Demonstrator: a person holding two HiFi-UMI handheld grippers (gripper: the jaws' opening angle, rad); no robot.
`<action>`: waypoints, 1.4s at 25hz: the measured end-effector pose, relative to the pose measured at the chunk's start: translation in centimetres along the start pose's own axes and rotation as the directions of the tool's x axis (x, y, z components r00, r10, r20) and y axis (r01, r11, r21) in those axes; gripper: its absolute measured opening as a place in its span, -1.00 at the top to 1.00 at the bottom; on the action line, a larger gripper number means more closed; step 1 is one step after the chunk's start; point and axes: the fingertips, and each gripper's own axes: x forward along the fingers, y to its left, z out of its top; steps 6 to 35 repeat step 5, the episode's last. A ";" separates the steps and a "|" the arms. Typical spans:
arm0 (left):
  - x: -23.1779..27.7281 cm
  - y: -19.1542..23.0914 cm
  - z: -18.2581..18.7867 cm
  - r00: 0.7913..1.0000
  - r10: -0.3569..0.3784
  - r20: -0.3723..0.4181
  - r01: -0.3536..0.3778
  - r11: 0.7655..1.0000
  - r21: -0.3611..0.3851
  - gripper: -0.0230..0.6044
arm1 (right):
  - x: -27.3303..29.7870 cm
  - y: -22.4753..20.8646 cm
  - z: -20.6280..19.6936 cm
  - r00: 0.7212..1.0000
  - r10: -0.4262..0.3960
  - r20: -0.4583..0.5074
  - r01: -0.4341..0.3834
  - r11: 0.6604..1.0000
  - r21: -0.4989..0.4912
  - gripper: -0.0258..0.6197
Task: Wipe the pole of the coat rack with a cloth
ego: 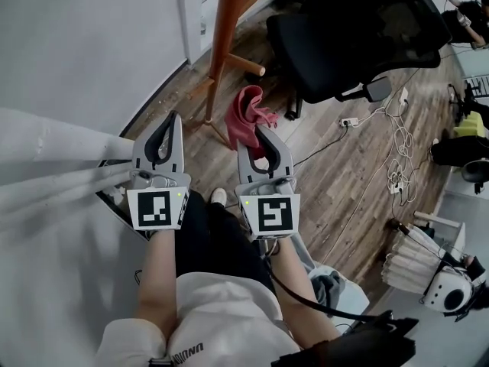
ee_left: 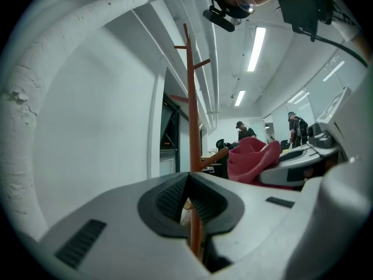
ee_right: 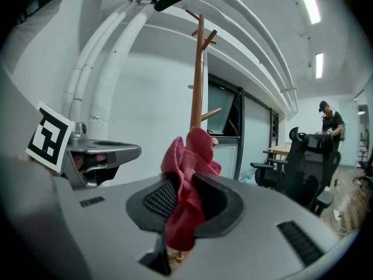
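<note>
Wood-plank flooring (ego: 336, 167) runs between a plain white wall (ego: 92, 37) and a black office chair (ego: 344, 37), with thick white painted pipes (ego: 46, 151) low on the person's left. Between them rises the orange-brown wooden pole of the coat rack (ego: 227, 21), a slim round shaft with short angled pegs. Both gripper views show it standing tall and upright ahead.

The right gripper (ego: 263, 132) has its jaws clamped on a crumpled red-pink cloth (ego: 248, 113). Most of the fabric bunches beyond the tips and a tail hangs down between the dark ribbed pads (ee_right: 160, 200). That leaves a loose wad free at the front, which looks like the part meant to meet the wood. The cloth appears soft and thin, folding over itself, so it should wrap round the shaft easily.

The left gripper (ego: 173, 121) has its jaws drawn together on nothing. It sits beside the other at the same height, probably just kept out of the way.

Neither gripper touches the pole, which is near but apart from both. Wiping has not begun, and the next move would be to carry the cloth forward against the shaft. From the head view the cloth seems level with the lower part of the rack, though the steep angle makes that hard to be sure of
</note>
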 end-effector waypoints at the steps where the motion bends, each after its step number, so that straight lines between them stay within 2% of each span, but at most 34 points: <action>1: 0.0 0.1 0.0 1.000 0.004 -0.001 -0.004 1.000 -0.014 0.89 | 0.2 0.3 0.5 1.000 0.005 0.029 -0.005 1.000 0.000 0.66; 5: 0.3 0.3 -0.5 1.000 0.016 -0.011 -0.017 0.997 -0.078 0.89 | 1.0 1.0 1.1 0.996 0.011 0.084 -0.011 1.000 0.002 0.67; 35: 0.3 0.3 -0.5 1.000 0.016 -0.011 -0.017 0.997 -0.078 0.89 | 1.0 1.0 1.1 0.996 0.011 0.084 -0.011 1.000 0.002 0.67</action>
